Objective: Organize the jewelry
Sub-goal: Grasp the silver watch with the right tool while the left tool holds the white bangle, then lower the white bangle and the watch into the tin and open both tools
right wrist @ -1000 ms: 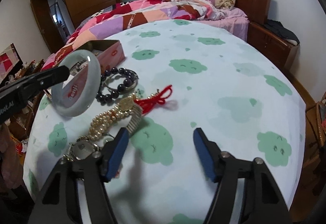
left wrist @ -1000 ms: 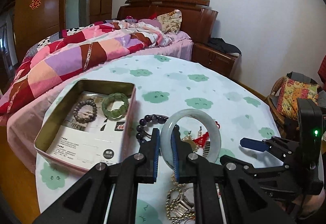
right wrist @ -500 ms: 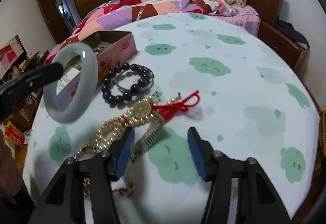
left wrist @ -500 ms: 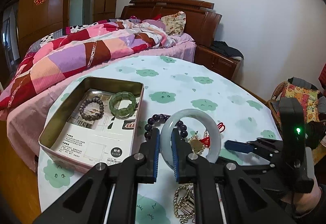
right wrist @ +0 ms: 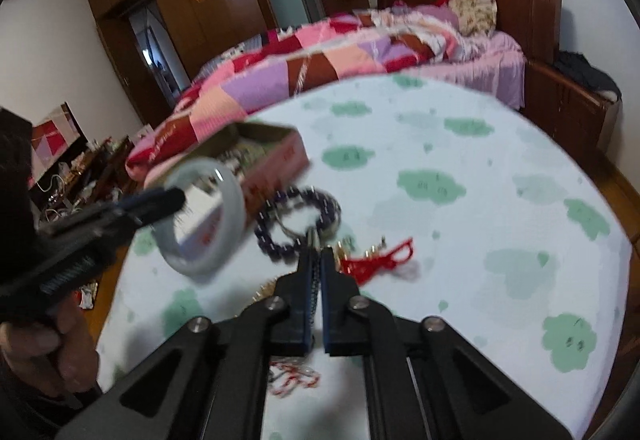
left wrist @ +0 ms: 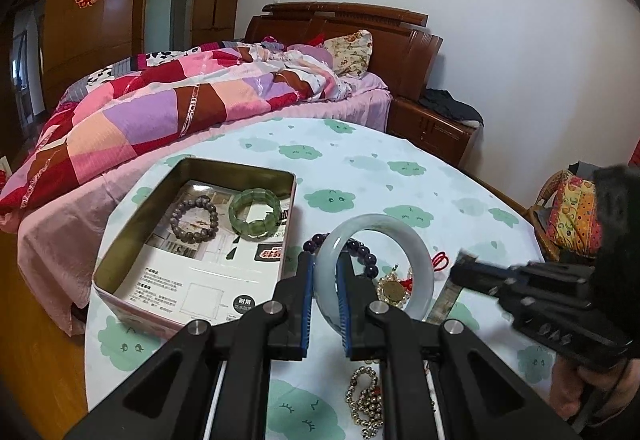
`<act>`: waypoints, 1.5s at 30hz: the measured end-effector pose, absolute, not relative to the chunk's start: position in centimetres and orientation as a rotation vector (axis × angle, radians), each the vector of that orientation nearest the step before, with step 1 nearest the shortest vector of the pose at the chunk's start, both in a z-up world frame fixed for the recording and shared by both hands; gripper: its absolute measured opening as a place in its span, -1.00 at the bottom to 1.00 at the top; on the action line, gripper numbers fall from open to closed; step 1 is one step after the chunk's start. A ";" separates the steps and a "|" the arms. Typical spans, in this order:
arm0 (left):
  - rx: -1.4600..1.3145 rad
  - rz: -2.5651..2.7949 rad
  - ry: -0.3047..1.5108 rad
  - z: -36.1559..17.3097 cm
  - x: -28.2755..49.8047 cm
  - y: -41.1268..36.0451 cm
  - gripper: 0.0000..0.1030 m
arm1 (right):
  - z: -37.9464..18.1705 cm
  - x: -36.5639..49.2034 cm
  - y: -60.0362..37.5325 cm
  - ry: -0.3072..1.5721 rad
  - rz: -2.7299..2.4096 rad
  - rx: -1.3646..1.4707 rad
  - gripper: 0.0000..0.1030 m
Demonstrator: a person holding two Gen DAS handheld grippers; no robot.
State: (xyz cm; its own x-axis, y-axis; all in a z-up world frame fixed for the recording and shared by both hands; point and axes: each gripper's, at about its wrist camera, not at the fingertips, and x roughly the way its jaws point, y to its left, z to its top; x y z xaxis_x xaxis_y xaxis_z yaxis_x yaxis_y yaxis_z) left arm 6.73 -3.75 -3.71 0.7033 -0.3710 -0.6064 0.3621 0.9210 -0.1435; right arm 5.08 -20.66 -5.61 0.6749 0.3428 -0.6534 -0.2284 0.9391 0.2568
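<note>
My left gripper (left wrist: 324, 272) is shut on a pale jade bangle (left wrist: 420, 264) and holds it above the table, just right of the open tin box (left wrist: 120, 240). The tin holds a grey bead bracelet (left wrist: 195, 220) and a green bracelet (left wrist: 255, 215). The bangle (right wrist: 224, 216) also shows in the right wrist view, beside the tin (right wrist: 280, 160). My right gripper (right wrist: 317, 260) is shut on a thin metal band of the watch lying by the dark bead bracelet (right wrist: 296, 224). A gold pendant with a red cord (right wrist: 380, 260) lies to its right.
A round table with a green-cloud cloth (left wrist: 400, 168) carries everything. A pearl and gold chain (left wrist: 364, 404) lies near the front edge. A bed with a patchwork quilt (left wrist: 160, 112) stands behind the table, and a chair with a cushion (left wrist: 576, 212) stands at the right.
My right gripper has closed from wide open and moved in onto the jewelry pile. My left gripper has kept the bangle and shifted slightly toward the tin.
</note>
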 end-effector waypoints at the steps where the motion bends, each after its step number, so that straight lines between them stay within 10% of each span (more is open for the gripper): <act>1: -0.014 -0.407 0.674 -3.6 6.7 -3.7 -0.80 | -5.2 5.1 -20.6 0.756 0.324 0.157 -0.89; 45: 0.001 -0.235 0.628 -0.3 11.0 2.8 -0.80 | 2.5 9.8 -13.9 0.606 0.473 0.032 -0.89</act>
State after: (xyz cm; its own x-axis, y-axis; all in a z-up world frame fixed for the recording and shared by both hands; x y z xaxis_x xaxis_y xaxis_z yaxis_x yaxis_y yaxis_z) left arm 11.03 2.80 -0.26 0.7832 -0.2177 -0.5825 0.2183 0.9733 -0.0702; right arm 9.84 -13.93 2.50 0.7190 0.4368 -0.5406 -0.4181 0.8932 0.1656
